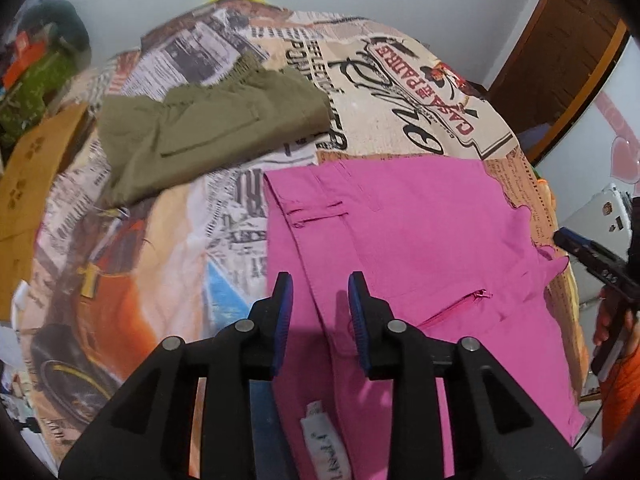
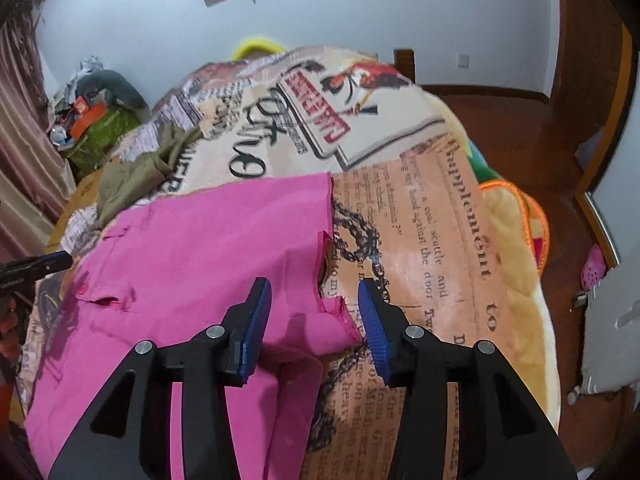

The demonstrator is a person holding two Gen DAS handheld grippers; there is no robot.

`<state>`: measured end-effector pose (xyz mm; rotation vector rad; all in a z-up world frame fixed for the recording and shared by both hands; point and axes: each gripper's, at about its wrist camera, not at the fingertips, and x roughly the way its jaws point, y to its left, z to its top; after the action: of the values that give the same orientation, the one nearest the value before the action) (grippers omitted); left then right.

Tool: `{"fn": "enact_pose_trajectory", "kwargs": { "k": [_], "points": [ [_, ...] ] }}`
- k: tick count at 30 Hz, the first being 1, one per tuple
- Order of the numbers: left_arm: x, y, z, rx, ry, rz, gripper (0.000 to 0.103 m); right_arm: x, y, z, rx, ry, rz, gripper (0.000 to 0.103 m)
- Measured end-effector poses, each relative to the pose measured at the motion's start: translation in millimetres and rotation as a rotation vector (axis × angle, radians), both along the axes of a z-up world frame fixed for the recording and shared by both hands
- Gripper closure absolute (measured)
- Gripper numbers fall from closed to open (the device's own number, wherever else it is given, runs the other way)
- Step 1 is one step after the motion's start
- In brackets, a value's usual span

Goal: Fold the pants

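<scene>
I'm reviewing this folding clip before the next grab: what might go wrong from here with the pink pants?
1. The left hand-held gripper is open over flat pink pants; closing there may pinch the printed blanket too.
2. The right hand-held gripper straddles the frayed hem corner; it could catch only one layer or slip off.
3. The olive pants lie close by, so a far fold might land on them.

Soft, even indoor light — fisheye-bent edges, dark corners, slight motion blur.
</scene>
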<state>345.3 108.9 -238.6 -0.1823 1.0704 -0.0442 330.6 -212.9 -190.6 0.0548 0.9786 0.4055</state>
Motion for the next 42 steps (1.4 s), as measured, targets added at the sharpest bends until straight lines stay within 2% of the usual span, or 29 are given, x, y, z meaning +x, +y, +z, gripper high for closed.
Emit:
{"fn": "enact_pose_trajectory", "kwargs": {
  "k": [3, 6, 12, 17, 19, 21, 23, 27, 31, 35, 39, 42],
  "points": [
    [6, -3, -10, -0.035, 0.027, -0.017, 0.075, 8, -1, -15, 0.003, 0.036, -0.009, 0.062],
    [11, -6, -20, -0.028, 0.046, -0.023, 0.075, 15, -3, -27, 0.016, 0.074, -0.025, 0.062],
    [15, -2, -34, -0.045, 0.085, -0.004, 0.075, 18, -6, -46, 0.104, 0.169, -0.051, 0.061],
    [15, -4, -34, -0.037, 0.088, -0.006, 0.075, 8, 1, -43, 0.092, 0.149, 0.000, 0.060],
    [15, -6, -33, -0.038, 0.085, -0.018, 0.081, 7, 6, -41, 0.073, 0.141, 0.034, 0.060],
    [13, -8, -30, -0.031, 0.076, -0.024, 0.088, 7, 10, -42, 0.049, 0.133, 0.049, 0.065],
    [12, -11, -28, -0.020, 0.062, -0.030, 0.092, 4, 11, -42, 0.038, 0.119, 0.061, 0.079],
    [12, -12, -28, -0.016, 0.067, -0.038, 0.095, 1, 16, -44, 0.000, 0.083, 0.068, 0.089],
    [13, -8, -27, 0.022, 0.052, -0.020, 0.096, -2, 26, -44, -0.062, 0.048, 0.092, 0.092],
    [9, -5, -21, 0.056, 0.024, -0.005, 0.096, 1, 27, -45, -0.077, 0.055, 0.110, 0.092],
    [12, -7, -36, 0.105, 0.066, -0.016, 0.095, 2, 31, -49, -0.100, 0.054, 0.119, 0.093],
    [12, -9, -38, 0.131, 0.067, -0.024, 0.094, 1, 32, -50, -0.107, 0.055, 0.118, 0.093]
  ]
}}
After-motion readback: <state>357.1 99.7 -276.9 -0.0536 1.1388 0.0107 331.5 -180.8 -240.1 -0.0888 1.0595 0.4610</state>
